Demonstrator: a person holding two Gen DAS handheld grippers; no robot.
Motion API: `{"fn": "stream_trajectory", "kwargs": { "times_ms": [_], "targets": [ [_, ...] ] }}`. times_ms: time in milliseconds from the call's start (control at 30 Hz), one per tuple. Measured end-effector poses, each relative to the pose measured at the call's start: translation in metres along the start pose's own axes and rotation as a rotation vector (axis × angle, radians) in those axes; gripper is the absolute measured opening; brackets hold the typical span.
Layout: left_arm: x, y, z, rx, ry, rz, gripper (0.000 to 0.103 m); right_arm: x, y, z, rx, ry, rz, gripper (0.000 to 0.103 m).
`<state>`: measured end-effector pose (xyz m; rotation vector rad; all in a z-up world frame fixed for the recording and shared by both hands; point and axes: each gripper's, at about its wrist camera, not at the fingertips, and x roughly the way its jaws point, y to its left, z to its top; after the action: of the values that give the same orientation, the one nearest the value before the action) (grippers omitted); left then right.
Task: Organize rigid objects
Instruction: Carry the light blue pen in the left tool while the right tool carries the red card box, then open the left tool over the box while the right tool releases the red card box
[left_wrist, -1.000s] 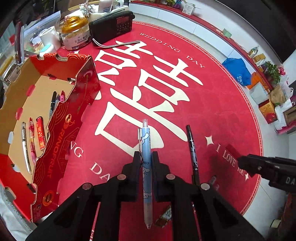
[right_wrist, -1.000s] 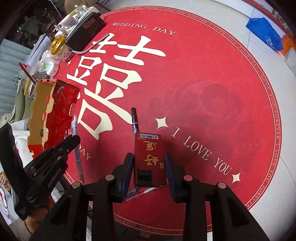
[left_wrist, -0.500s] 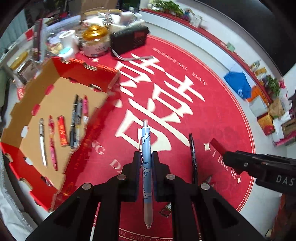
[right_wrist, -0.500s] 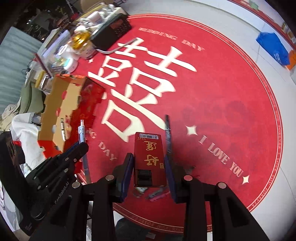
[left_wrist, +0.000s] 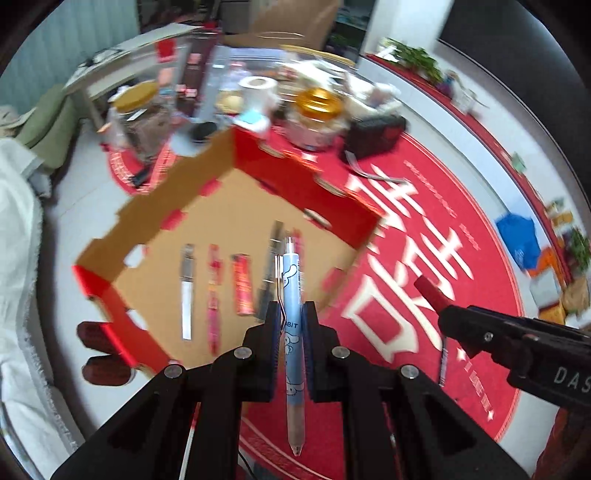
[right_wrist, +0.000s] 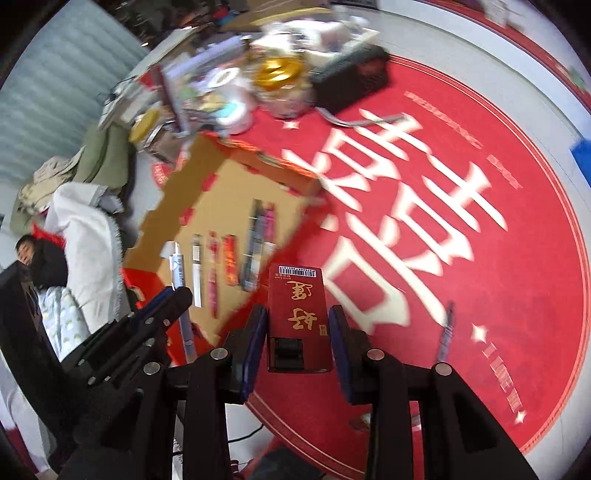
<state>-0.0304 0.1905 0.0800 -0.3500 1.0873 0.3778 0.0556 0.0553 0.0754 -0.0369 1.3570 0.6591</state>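
Over the box (left_wrist: 207, 221), already holding several pens, left gripper (left_wrist: 290, 319) clamps a blue pen (left_wrist: 293, 295), right gripper (right_wrist: 297, 332) grips a red pack (right_wrist: 297, 306); one black pen (right_wrist: 445, 332) remains on the mat (right_wrist: 480, 258).

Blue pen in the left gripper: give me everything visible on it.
The blue pen is slim, light-blue plastic with white cartoon-rabbit print and lettering ending "BIT", a metal clip, a clear clicker at the far end and a translucent tip section nearest the camera. The left gripper is shut on its middle, its length along the fingers, hanging above the cardboard box.
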Motion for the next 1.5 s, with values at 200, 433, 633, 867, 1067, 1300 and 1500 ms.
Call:
{"fn": "stream_trajectory", "kwargs": {
  "times_ms": [200, 433, 633, 867, 1067, 1300, 1500],
  "targets": [
    [0.003, 0.047, 0.01, -0.086, -0.008, 0.084, 0.012, 0.025, 0.057, 0.023, -0.089, -0.001, 0.046, 0.036],
    [0.014, 0.077, 0.017, -0.144, -0.006, 0.126, 0.012, 0.045, 0.086, 0.035, -0.133, 0.016, 0.051, 0.036],
    [0.023, 0.083, 0.019, -0.155, 0.009, 0.132, 0.012, 0.053, 0.09, 0.04, -0.146, 0.028, 0.037, 0.036],
    [0.028, 0.083, 0.019, -0.154, 0.023, 0.129, 0.012, 0.056, 0.087, 0.042, -0.143, 0.038, 0.032, 0.036],
    [0.031, 0.081, 0.018, -0.145, 0.03, 0.129, 0.012, 0.057, 0.086, 0.042, -0.138, 0.034, 0.029, 0.036],
    [0.034, 0.081, 0.018, -0.139, 0.038, 0.127, 0.012, 0.058, 0.085, 0.043, -0.133, 0.036, 0.03, 0.036],
    [0.037, 0.083, 0.02, -0.136, 0.043, 0.132, 0.012, 0.061, 0.086, 0.045, -0.135, 0.038, 0.027, 0.036]
  ]
}}
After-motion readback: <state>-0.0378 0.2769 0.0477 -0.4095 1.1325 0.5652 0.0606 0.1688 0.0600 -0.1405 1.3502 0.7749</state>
